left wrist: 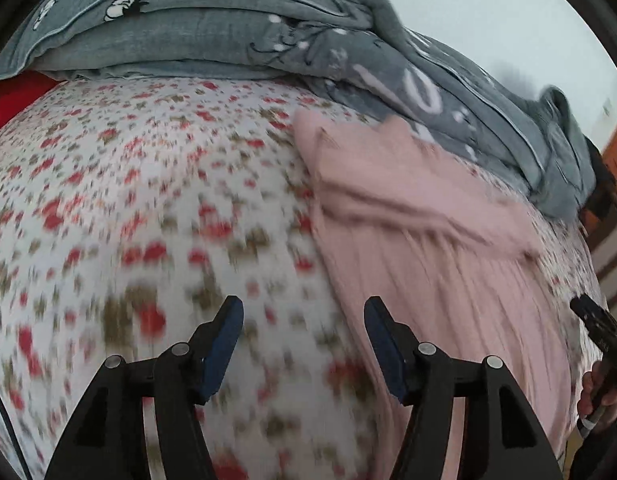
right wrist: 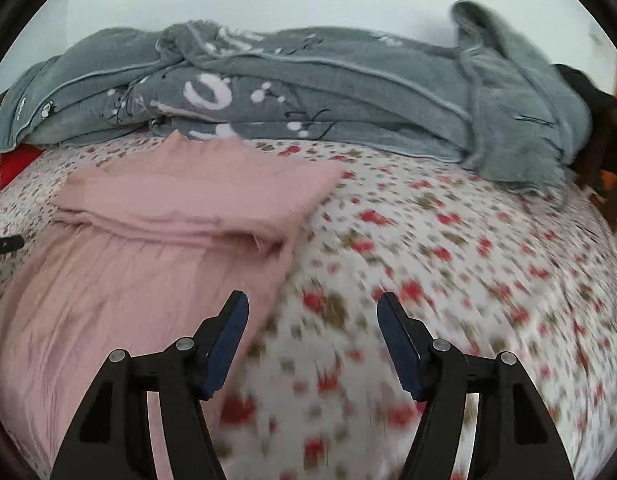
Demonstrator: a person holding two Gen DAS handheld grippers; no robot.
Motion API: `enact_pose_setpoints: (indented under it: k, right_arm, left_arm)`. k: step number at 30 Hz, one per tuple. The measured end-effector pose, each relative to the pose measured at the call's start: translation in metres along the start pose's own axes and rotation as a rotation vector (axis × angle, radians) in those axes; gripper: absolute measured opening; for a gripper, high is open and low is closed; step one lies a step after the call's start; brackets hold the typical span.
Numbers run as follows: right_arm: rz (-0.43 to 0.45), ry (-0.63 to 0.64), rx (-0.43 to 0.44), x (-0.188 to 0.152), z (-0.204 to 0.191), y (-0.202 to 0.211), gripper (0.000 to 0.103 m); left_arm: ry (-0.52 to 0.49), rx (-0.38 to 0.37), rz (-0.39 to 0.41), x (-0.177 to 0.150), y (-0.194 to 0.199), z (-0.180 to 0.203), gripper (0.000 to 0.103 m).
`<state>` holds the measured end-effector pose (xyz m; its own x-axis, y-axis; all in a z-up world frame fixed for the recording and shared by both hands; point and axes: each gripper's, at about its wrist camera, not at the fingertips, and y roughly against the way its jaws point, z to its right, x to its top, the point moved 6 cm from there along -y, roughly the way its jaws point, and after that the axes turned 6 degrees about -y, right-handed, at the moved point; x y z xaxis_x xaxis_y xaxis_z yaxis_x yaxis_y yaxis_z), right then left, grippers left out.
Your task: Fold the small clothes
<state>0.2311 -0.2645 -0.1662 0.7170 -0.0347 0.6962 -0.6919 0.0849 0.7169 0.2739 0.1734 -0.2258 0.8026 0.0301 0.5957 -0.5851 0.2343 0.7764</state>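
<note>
- Cloth is the first worry on the left: the pink garment (left wrist: 408, 216) lies on the bed ahead and to the right of the left claw (left wrist: 304, 312), whose jaws stand apart with nothing between them, only the flowered bedsheet (left wrist: 148, 200) below. A grab from here would likely take sheet along with garment.
- Folded upper part of the garment sits as a loose stack of layers, ahead and right of that claw. A pinch that catches only the top layer could peel the fold open.
- Right claw (right wrist: 312, 312) is released too and grasps nothing; in its view the garment (right wrist: 156, 216) lies ahead and to its left, the edge just beside its left finger. Closing here may nip the edge unevenly and skew the next fold.
- Grey blanket (right wrist: 348, 92) is heaped beyond the garment, touching its far end; pushing the garment forward could tuck it under that heap.
- Both views are blurred, so exact edges are hard to judge.
</note>
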Motion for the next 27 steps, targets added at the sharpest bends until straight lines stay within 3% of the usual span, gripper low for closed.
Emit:
enact_pose_setpoints:
  k: [4, 8, 12, 18, 19, 20, 21, 22, 23, 27]
  right_arm:
    - [-0.054, -0.057, 0.067, -0.033, 0.001, 0.026, 0.045]
    - [-0.111, -0.125, 0.205, -0.072, -0.010, 0.053, 0.045]
    - [-0.100, -0.166, 0.327, -0.101, -0.028, 0.081, 0.048]
    - [-0.160, -0.119, 0.348, -0.146, -0.057, 0.080, 0.049]
    - [-0.166, -0.112, 0.338, -0.152, -0.060, 0.076, 0.046]
    - [-0.158, -0.095, 0.300, -0.157, -0.063, 0.072, 0.040]
    - [-0.136, -0.080, 0.270, -0.159, -0.063, 0.072, 0.015]
    - [-0.116, -0.065, 0.256, -0.160, -0.065, 0.074, 0.005]
    - [-0.110, -0.057, 0.266, -0.160, -0.065, 0.078, 0.005]
    - [-0.045, -0.102, 0.291, -0.153, -0.048, 0.100, 0.005]
  left_arm:
    - [0.015, -0.065, 0.011, -0.036, 0.017, 0.011, 0.057]
    - [0.029, -0.146, 0.024, -0.071, 0.034, 0.023, 0.052]
    - [0.035, -0.228, 0.014, -0.101, 0.050, 0.035, 0.052]
    - [0.025, -0.176, -0.015, -0.133, 0.055, 0.050, 0.052]
    - [0.032, -0.148, -0.019, -0.134, 0.054, 0.051, 0.048]
    - [0.038, -0.116, -0.019, -0.136, 0.053, 0.051, 0.038]
    - [0.045, -0.061, -0.017, -0.136, 0.053, 0.049, 0.033]
    - [0.043, -0.034, -0.013, -0.136, 0.054, 0.048, 0.017]
    - [0.040, -0.022, -0.005, -0.137, 0.057, 0.046, 0.009]
    - [0.092, -0.048, 0.010, -0.139, 0.062, 0.035, 0.009]
